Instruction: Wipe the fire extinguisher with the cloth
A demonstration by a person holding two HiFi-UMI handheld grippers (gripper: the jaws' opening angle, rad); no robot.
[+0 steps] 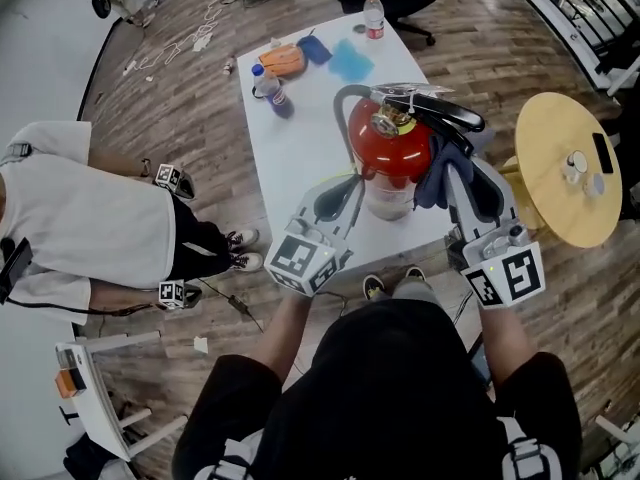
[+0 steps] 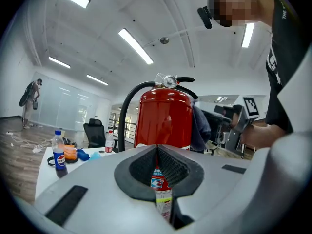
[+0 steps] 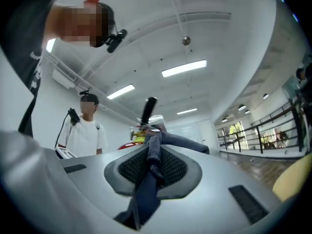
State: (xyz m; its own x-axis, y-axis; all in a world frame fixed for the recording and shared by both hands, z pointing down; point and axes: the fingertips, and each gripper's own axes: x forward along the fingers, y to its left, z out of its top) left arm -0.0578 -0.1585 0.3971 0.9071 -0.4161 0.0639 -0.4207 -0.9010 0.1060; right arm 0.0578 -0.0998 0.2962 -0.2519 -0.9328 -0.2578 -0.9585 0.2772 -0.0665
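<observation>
A red fire extinguisher point(image 1: 385, 153) with a black hose and lever stands upright near the front edge of the white table point(image 1: 300, 148). My right gripper point(image 1: 455, 175) is shut on a dark blue cloth point(image 1: 437, 168), pressed to the upper right side of the cylinder below the lever. In the right gripper view the cloth point(image 3: 155, 152) hangs pinched between the pads, with the lever point(image 3: 147, 108) behind it. My left gripper point(image 1: 352, 193) is shut with nothing between its jaws, its tips at the cylinder's lower left side. The left gripper view shows the extinguisher point(image 2: 165, 118) straight ahead.
A cola bottle point(image 1: 272, 90), an orange item point(image 1: 283, 60), blue cloths point(image 1: 350, 60) and a water bottle point(image 1: 373, 15) lie on the table's far half. A round wooden table point(image 1: 565, 168) stands to the right. A person in white point(image 1: 90, 218) is at the left.
</observation>
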